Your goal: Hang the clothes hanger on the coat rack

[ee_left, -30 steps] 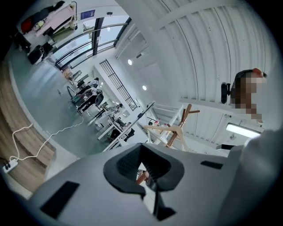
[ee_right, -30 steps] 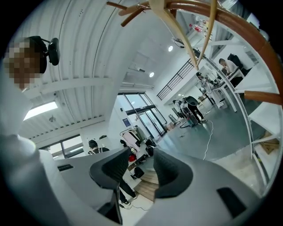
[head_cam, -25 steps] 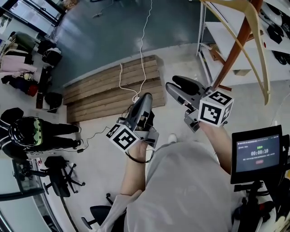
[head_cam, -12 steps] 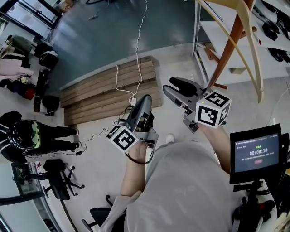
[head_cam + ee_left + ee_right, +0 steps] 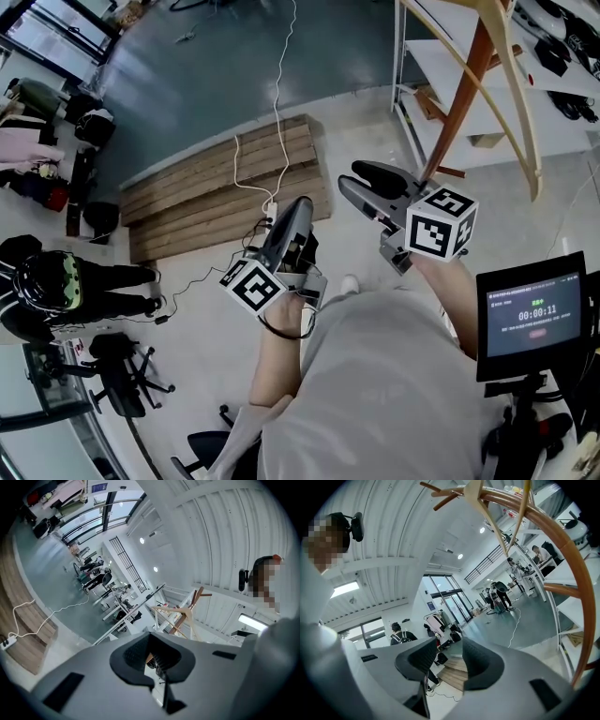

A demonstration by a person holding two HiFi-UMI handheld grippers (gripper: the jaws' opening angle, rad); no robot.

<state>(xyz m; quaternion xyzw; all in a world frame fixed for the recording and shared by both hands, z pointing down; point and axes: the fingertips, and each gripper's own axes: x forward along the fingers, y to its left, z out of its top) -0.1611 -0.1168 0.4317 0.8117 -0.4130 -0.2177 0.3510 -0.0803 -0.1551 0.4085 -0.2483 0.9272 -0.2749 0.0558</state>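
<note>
The brown coat rack pole (image 5: 459, 94) rises at the upper right of the head view. A pale wooden hanger (image 5: 528, 131) hangs against it, its hook out of frame. My right gripper (image 5: 363, 180) is open and empty, with its tips just left of the pole's lower part. In the right gripper view the rack (image 5: 576, 588) and hanger (image 5: 480, 498) arch above my open right gripper (image 5: 447, 656). My left gripper (image 5: 302, 204) is shut on nothing, lower and to the left. From my left gripper (image 5: 155, 654), the rack (image 5: 194, 603) and hanger (image 5: 168, 609) look small and far.
A wooden pallet (image 5: 225, 187) lies on the floor with a white cable (image 5: 277, 94) across it. A white shelf unit (image 5: 441, 66) stands behind the rack. A screen (image 5: 534, 314) is at my right. A person (image 5: 56, 281) and an office chair (image 5: 122, 361) are far left.
The head view has drifted, so the rack, hanger and pallet sit slightly further left. Both grippers hold their places and their jaws look unchanged.
</note>
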